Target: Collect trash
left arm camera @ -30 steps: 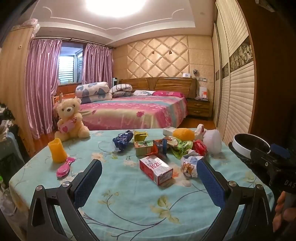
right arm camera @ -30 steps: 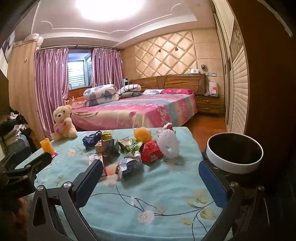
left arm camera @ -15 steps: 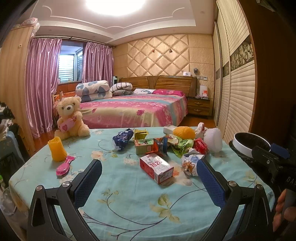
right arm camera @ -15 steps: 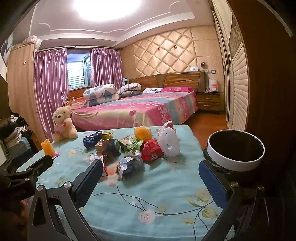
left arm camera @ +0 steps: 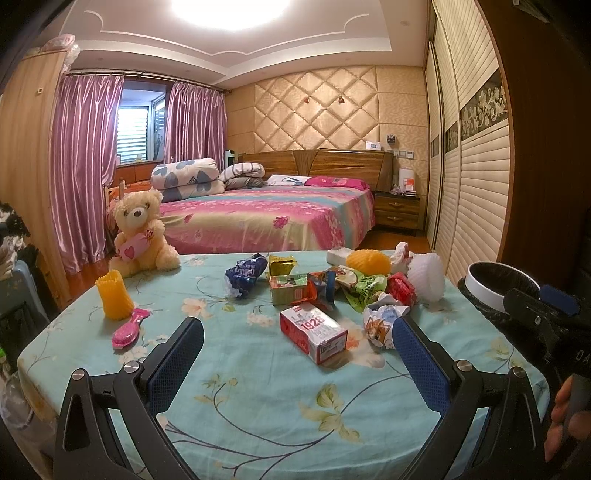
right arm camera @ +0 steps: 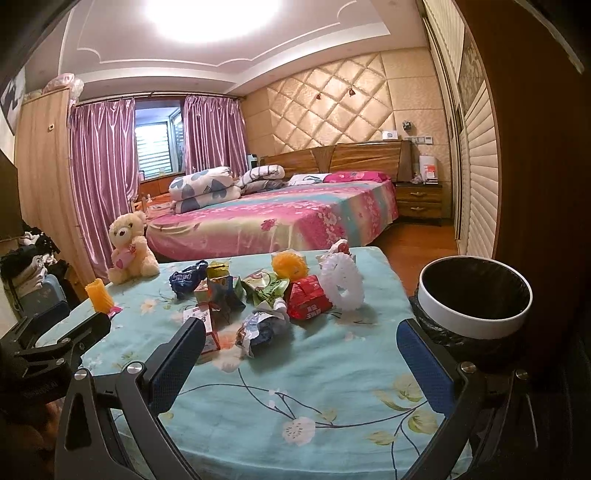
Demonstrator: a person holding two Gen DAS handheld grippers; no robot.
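On table (left arm camera: pixel 258 398): trash (left arm camera: pixel 332 291) lies in a heap, nothing collected yet
Bin (right arm camera: pixel 476 299): at table's right edge, looks empty
Left gripper (left arm camera: pixel 295 362): wide, holds nothing
Right gripper (right arm camera: pixel 299 365): wide, holds nothing

Left claw (left arm camera: pixel 297 332) and right claw (right arm camera: pixel 301 334) gape wide.

The red-and-white carton (left arm camera: pixel 313 332) reads "1928".

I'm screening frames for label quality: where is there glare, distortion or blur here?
Left wrist view: ceiling light blown out, wardrobe bowed by fisheye, red-and-white carton sharp. Right wrist view: same glare, corners vignetted black, trash bin sharp, table evenly lit.
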